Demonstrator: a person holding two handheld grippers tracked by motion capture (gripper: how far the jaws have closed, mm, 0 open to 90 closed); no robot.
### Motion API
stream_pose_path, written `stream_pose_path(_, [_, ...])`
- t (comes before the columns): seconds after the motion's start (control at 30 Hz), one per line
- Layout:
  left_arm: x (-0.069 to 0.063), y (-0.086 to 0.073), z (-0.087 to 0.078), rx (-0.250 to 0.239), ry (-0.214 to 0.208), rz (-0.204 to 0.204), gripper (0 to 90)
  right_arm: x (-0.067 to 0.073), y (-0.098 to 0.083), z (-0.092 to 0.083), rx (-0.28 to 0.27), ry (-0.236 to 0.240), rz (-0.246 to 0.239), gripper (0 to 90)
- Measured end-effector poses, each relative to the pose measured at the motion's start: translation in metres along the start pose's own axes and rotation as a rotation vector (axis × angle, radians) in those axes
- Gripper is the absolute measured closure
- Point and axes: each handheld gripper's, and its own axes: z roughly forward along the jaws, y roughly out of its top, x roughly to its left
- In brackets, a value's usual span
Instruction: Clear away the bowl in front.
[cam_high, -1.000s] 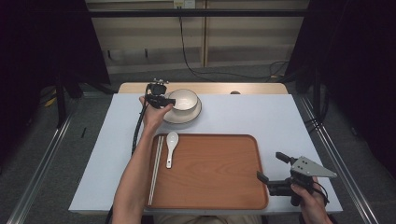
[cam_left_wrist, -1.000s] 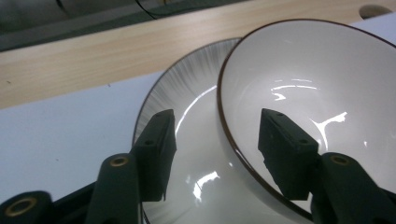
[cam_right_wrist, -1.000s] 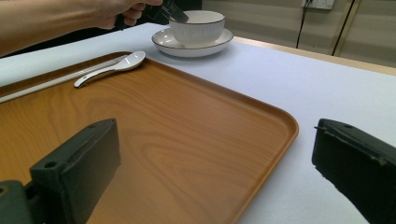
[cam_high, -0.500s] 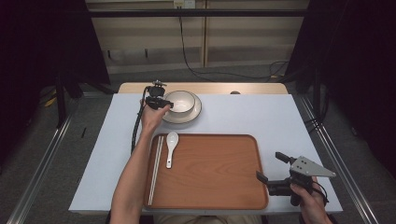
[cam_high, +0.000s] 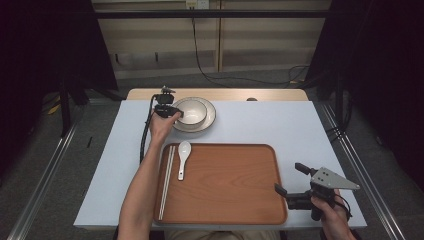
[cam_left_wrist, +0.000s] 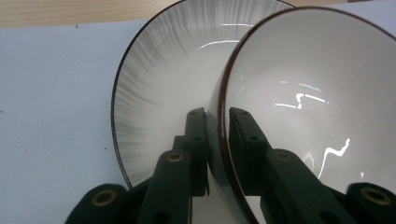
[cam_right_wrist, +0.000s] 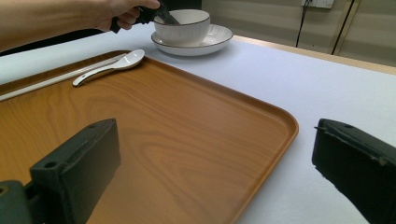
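Left gripper (cam_left_wrist: 217, 135) closing on unmarked bowl (cam_left_wrist: 317, 102) rim (one jaw inside), plate (cam_left_wrist: 159, 88) beneath

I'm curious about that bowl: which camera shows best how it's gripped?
The left gripper view: the left claw straddles the bowl rim, one jaw inside, one outside. The high view and right gripper view show the bowl small, on its plate.
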Motion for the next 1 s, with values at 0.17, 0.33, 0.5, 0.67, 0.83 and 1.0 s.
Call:
stream_pose_path(0.17, [-0.001,0.002,-0.007,0.009,0.019,0.051,81.8,0.0,0.0,0.0,0.001,0.0,0.001,0.7])
stream_pose_path(0.33, [-0.001,0.002,-0.011,-0.003,0.012,0.031,82.3,0.0,0.0,0.0,0.001,-0.007,0.004,0.6])
stream_pose_path(0.5, [0.003,0.0,-0.012,-0.016,0.009,0.017,82.5,0.0,0.0,0.0,-0.002,-0.008,0.002,0.6])
stream_pose_path(0.67, [0.005,-0.001,-0.016,-0.027,0.014,0.011,82.5,0.0,0.0,-0.001,-0.004,-0.008,0.001,0.6])
stream_pose_path(0.83, [0.006,0.002,-0.027,-0.053,-0.01,-0.003,82.5,0.001,0.001,-0.001,-0.008,-0.008,-0.007,0.6])
stream_pose_path(1.0, [0.006,0.002,-0.038,-0.059,-0.018,0.004,82.5,0.001,0.001,-0.001,-0.021,-0.007,-0.014,0.6])
